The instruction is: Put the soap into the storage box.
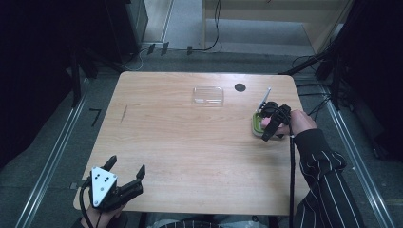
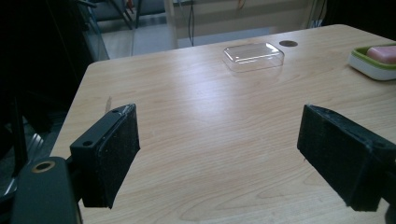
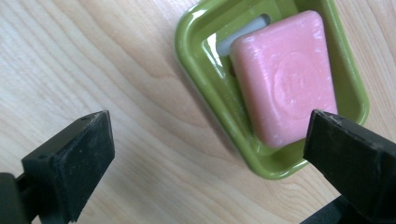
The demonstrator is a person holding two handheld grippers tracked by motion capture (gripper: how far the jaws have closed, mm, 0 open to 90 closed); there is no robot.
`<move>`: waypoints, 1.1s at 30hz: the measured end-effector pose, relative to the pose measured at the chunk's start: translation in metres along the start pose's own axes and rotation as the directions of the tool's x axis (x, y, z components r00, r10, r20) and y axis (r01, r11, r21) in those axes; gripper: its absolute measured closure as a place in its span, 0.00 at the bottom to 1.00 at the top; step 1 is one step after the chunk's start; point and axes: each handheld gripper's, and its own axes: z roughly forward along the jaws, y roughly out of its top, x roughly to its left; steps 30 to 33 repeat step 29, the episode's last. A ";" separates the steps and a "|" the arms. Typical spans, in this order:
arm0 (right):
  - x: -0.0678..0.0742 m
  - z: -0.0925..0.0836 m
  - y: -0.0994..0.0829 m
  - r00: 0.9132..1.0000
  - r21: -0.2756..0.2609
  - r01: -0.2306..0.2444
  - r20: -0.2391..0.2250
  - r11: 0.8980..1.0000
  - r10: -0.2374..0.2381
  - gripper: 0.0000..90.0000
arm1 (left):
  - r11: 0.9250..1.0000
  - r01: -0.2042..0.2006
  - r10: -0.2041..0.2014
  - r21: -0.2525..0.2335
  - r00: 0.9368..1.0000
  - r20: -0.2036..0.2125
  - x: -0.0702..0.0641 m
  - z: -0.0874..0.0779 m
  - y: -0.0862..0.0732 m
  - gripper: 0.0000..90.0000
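jaws of right gripper (image 3: 205,158) spread wide over pink soap (image 3: 285,77) (lying in green dish (image 3: 196,32)); left gripper (image 2: 219,149) released.

Probably a lab — floor rails (image 1: 52,156), trailing cables (image 1: 216,28), bare table (image 1: 190,142).

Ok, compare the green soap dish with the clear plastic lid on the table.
The soap dish is opaque green with a white base; the clear lid is transparent and colourless. The soap dish holds a pink soap bar, lying tilted; the clear lid covers nothing. The soap dish sits near the table's right edge beneath the open right gripper; the clear lid lies apart, nearer the far edge. Both are rounded rectangles resting on the wooden table.
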 end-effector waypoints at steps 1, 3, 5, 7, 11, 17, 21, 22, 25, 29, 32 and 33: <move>0.001 -0.001 -0.001 1.000 -0.005 -0.004 0.003 1.000 0.004 0.03 | 1.000 0.001 -0.001 -0.001 1.000 0.001 0.000 0.000 0.000 0.15; 0.004 -0.003 -0.003 1.000 -0.007 -0.023 0.004 1.000 0.023 0.03 | 1.000 -0.001 0.001 -0.003 1.000 0.005 0.000 0.001 0.000 0.15; 0.008 -0.002 -0.005 0.999 -0.005 -0.035 -0.004 0.999 0.035 0.03 | 1.000 -0.002 0.002 -0.002 1.000 0.006 -0.001 0.002 0.001 0.15; 0.013 0.000 -0.006 0.999 0.005 -0.032 0.000 0.999 0.032 0.03 | 1.000 -0.004 0.004 -0.004 1.000 0.011 -0.001 0.003 0.001 0.15; 0.023 0.004 -0.011 0.999 0.025 -0.034 -0.010 0.999 0.034 0.03 | 1.000 -0.008 0.008 -0.006 1.000 0.021 -0.003 0.006 0.002 0.15; 0.042 0.012 -0.022 0.999 0.042 -0.026 -0.017 0.999 0.027 0.03 | 1.000 -0.015 0.016 -0.005 0.999 0.037 -0.005 0.010 0.004 0.15; 0.055 0.018 -0.031 1.000 0.062 -0.004 -0.023 0.998 0.005 0.03 | 1.000 -0.019 0.019 -0.009 0.999 0.045 -0.007 0.013 0.005 0.15; 0.058 0.019 -0.033 1.000 0.061 -0.003 -0.021 0.998 0.004 0.03 | 1.000 -0.019 0.020 -0.010 0.999 0.047 -0.007 0.014 0.005 0.15; 0.065 0.022 -0.040 1.000 0.070 0.005 -0.019 0.998 -0.003 0.03 | 1.000 -0.023 0.024 -0.009 0.998 0.052 -0.008 0.015 0.006 0.15; 0.074 0.026 -0.050 1.000 0.077 0.019 -0.021 0.997 -0.017 0.04 | 1.000 -0.028 0.028 -0.006 0.998 0.059 -0.010 0.017 0.007 0.15; 0.074 0.026 -0.050 1.000 0.077 0.019 -0.021 0.997 -0.017 0.04 | 1.000 -0.028 0.028 -0.006 0.998 0.059 -0.010 0.017 0.007 0.15; 0.074 0.026 -0.050 1.000 0.077 0.019 -0.021 0.997 -0.017 0.04 | 1.000 -0.028 0.028 -0.006 0.998 0.059 -0.010 0.017 0.007 0.15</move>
